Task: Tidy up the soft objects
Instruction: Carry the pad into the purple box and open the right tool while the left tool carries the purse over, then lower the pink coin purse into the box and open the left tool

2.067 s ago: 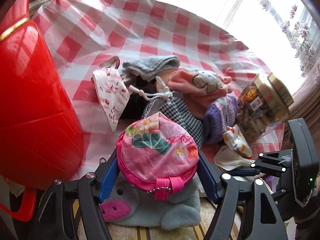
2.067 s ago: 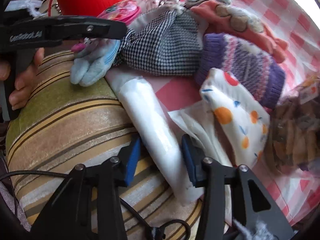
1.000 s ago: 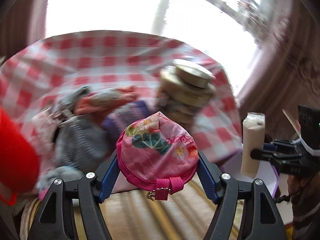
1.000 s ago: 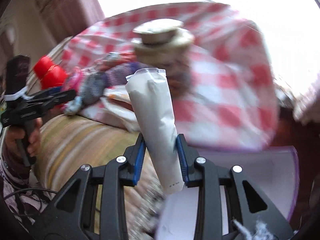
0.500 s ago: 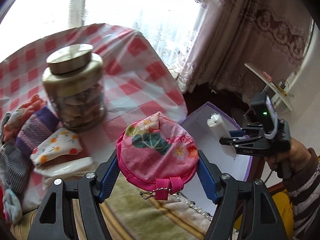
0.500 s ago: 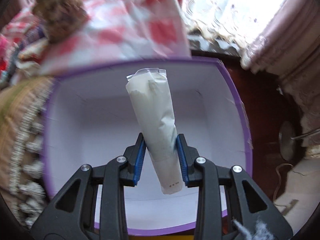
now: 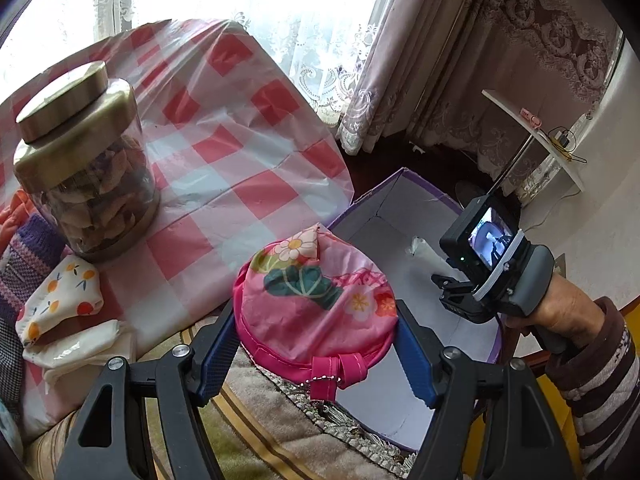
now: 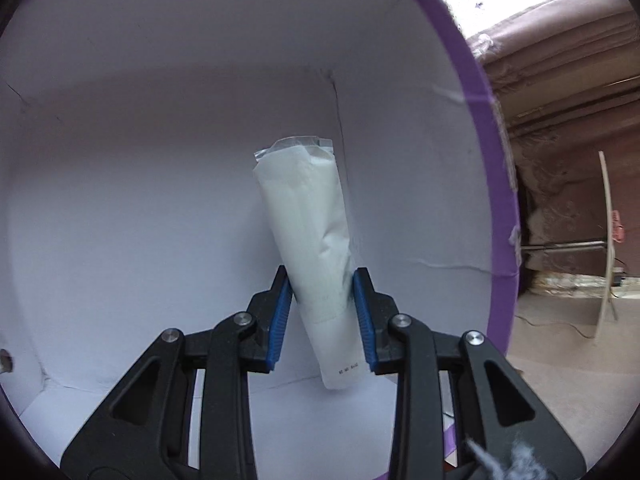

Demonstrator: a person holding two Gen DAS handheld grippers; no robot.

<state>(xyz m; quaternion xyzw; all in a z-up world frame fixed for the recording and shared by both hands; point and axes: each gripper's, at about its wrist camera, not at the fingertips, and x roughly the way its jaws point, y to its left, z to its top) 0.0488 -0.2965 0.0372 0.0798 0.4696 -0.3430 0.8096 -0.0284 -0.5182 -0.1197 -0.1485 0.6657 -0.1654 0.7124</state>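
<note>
The left claw (image 7: 316, 350) grips a round pink floral pouch (image 7: 316, 300) between its blue pads, holding it above the edge of a striped cushion (image 7: 256, 432) and just beside the near rim of a purple-edged white box (image 7: 400, 196). Behind it on the surface, covered by a red-and-white checked cloth (image 7: 240, 148), stands a glass jar (image 7: 84, 172) with a gold lid – beside it lie a small white pouch printed with oranges (image 7: 60, 300), a purple knitted piece (image 7: 24, 256) and a folded white packet (image 7: 80, 344).

The right claw (image 8: 322, 316) is closed on a long white plastic-wrapped roll (image 8: 312, 240), squeezing it near its lower end so the roll tilts slightly and reaches down inside the box (image 8: 160, 120), near an inner corner – whether its far end touches the box floor cannot be told. In the left wrist view the person's hand (image 7: 568, 308), in a striped sleeve (image 7: 596, 364), holds this claw's grip over the open box
</note>
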